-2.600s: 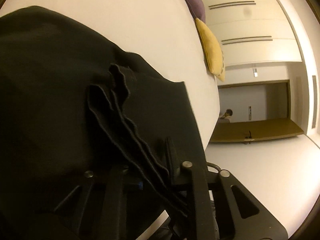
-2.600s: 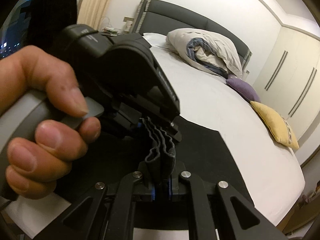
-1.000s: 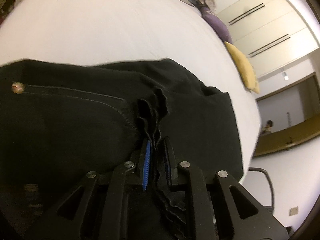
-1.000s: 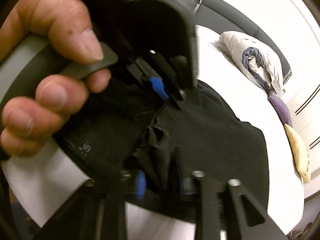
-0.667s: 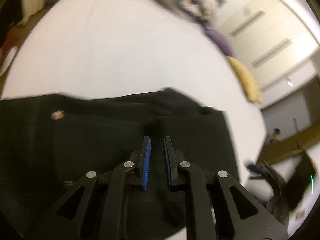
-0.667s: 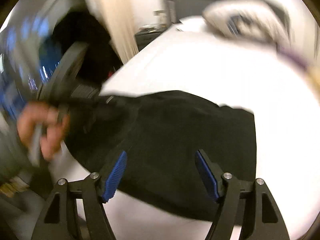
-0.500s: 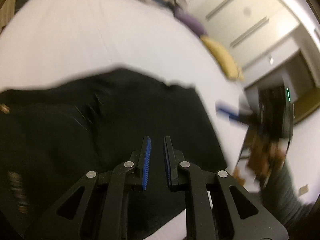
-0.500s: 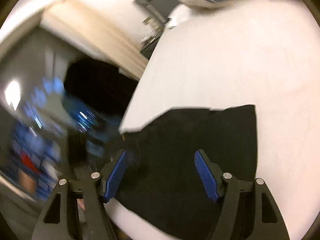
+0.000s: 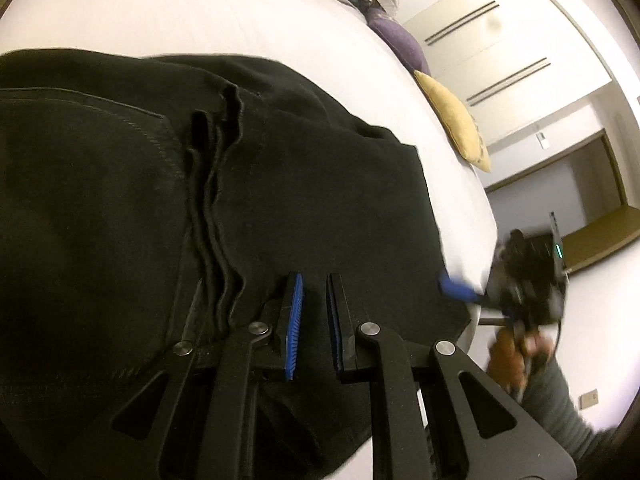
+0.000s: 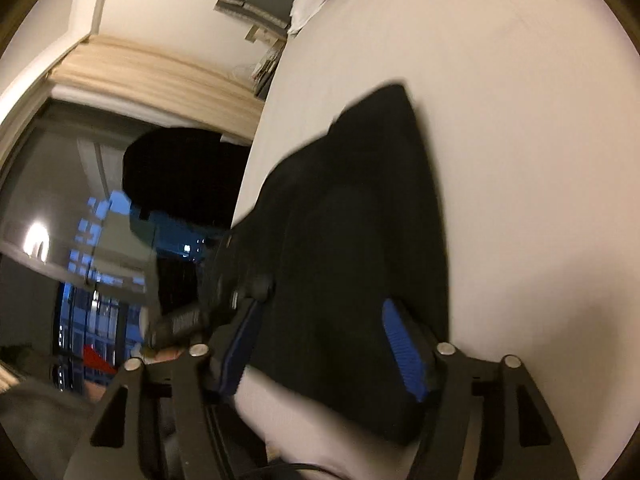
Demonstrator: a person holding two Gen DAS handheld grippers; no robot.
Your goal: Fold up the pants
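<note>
Lying: your folded black pants (image 9: 304,184) rest on the white bed (image 9: 200,12).
Left gripper (image 9: 314,320): narrowed to a slit, empty, above the pants.
Right gripper (image 10: 320,344): spread wide, just been narrowing, straddling the pants' near edge without pressing.

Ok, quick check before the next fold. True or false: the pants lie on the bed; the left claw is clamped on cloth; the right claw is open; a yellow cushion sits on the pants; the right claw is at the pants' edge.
1. The black pants lie on the white bed. True.
2. The left claw is clamped on cloth. False: it is shut, with nothing between its pads.
3. The right claw is open. True.
4. A yellow cushion sits on the pants. False: it lies apart, further up the bed.
5. The right claw is at the pants' edge. True.
</note>
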